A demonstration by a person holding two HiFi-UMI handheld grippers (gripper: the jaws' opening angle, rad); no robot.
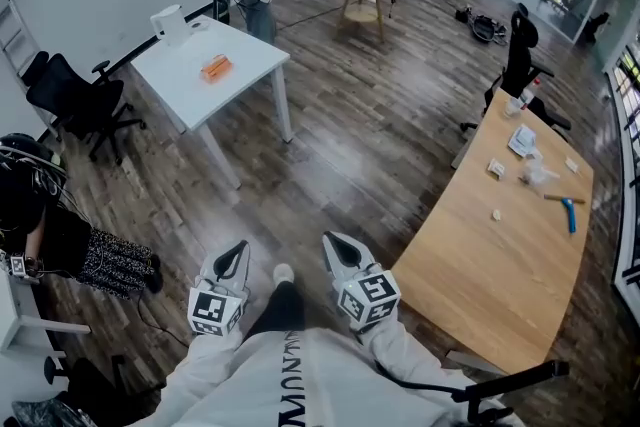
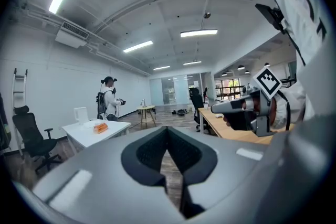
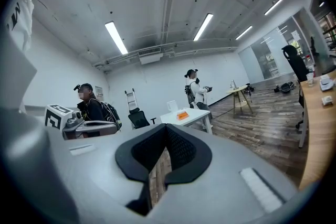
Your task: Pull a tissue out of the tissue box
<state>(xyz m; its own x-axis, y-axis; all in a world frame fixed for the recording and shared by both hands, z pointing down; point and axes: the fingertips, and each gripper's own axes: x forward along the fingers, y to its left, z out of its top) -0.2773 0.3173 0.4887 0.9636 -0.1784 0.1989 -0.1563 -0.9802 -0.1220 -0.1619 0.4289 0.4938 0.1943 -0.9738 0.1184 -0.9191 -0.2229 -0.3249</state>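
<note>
The left gripper (image 1: pixel 236 250) and the right gripper (image 1: pixel 335 243) are side by side, close to the person's body. Both are clenched with nothing in them. A wooden tabletop (image 1: pixel 480 255) is just to their right. Far ahead and to the left, an orange box (image 1: pixel 216 67) lies on a white tabletop (image 1: pixel 245 50). I cannot tell if it is the tissue box.

The floor (image 1: pixel 380 135) is dark brown planks. One tabletop (image 1: pixel 250 55) is white and bears an orange item (image 1: pixel 215 67). The curved tabletop (image 1: pixel 480 255) is pale wood and bears a blue tool (image 1: pixel 569 215). The left gripper (image 1: pixel 236 250) and right gripper (image 1: pixel 335 243) are light grey, with black-lined fingers (image 2: pixel 149 155) and black-and-white square markers. The chair (image 1: pixel 75 100) is black and the sleeves (image 1: pixel 200 375) are white.
</note>
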